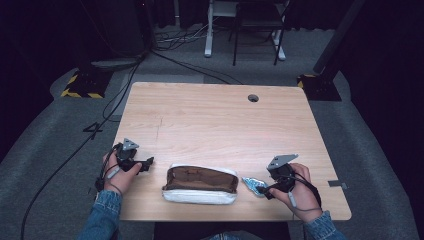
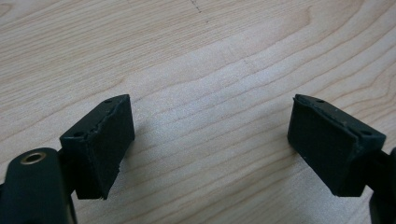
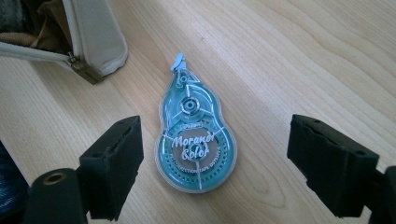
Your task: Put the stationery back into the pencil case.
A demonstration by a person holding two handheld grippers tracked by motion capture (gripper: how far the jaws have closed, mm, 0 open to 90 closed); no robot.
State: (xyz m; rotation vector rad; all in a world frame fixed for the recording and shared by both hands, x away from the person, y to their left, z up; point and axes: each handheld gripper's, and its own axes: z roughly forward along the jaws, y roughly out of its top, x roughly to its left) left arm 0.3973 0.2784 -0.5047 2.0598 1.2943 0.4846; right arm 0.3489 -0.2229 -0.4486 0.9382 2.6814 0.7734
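A teal correction-tape dispenser lies flat on the wooden table, just right of an open white pencil pouch with a brown lining. In the high view the dispenser sits at the tips of my right gripper. My right gripper stands open, its jaws on either side of the dispenser without touching it. The pouch's zipper end shows at the upper left of the right gripper view. My left gripper rests left of the pouch. It is open over bare wood with nothing between its jaws.
The table has a round cable hole near its far edge. Beyond it stand a chair and desk legs on grey carpet, with cables trailing on the floor at the left.
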